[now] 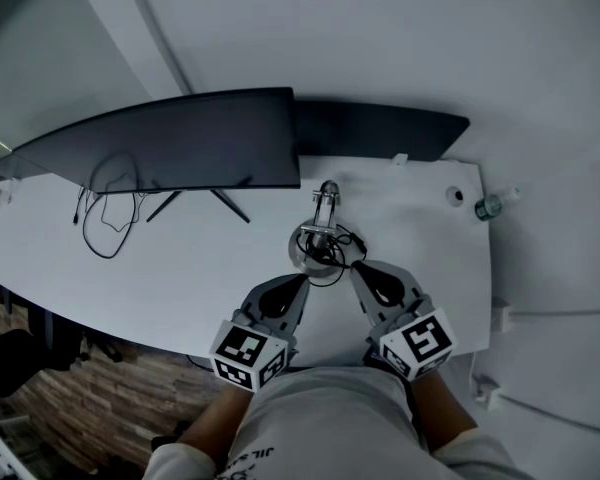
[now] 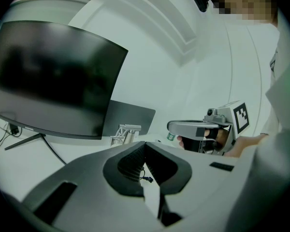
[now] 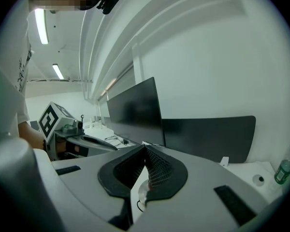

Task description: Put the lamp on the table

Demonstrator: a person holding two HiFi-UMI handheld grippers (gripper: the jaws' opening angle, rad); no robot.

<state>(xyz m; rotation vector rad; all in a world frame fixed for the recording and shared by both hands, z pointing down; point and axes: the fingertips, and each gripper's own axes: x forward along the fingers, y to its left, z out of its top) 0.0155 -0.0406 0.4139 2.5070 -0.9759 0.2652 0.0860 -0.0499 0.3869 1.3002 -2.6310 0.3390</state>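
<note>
Lamp [image 1: 321, 230] upright on the white worktop [image 1: 200, 278], flanked by two clenched grippers.

Round base [image 1: 308, 252] and coiled black cord [image 1: 332, 271] just ahead of both tips: at 1 o'clock from the left gripper [image 1: 305, 277], at 11 o'clock from the right gripper [image 1: 354, 265]; touching or merely beside, impossible to tell. Left gripper pinched together at the tip with nothing clamped, a bit of thin black wire showing through the gap lower down. Right gripper likewise clenched and empty, part of the shiny base glimpsed beneath its jaws. Behind the lamp, at 11 o'clock a curved dark monitor [image 1: 180, 143] on thin legs, at 1 o'clock a dark panel [image 1: 380, 128]. At 9 o'clock a loose cable [image 1: 108, 213]. At 3 o'clock, by the worktop's edge, a small bottle [image 1: 490, 206].
</note>
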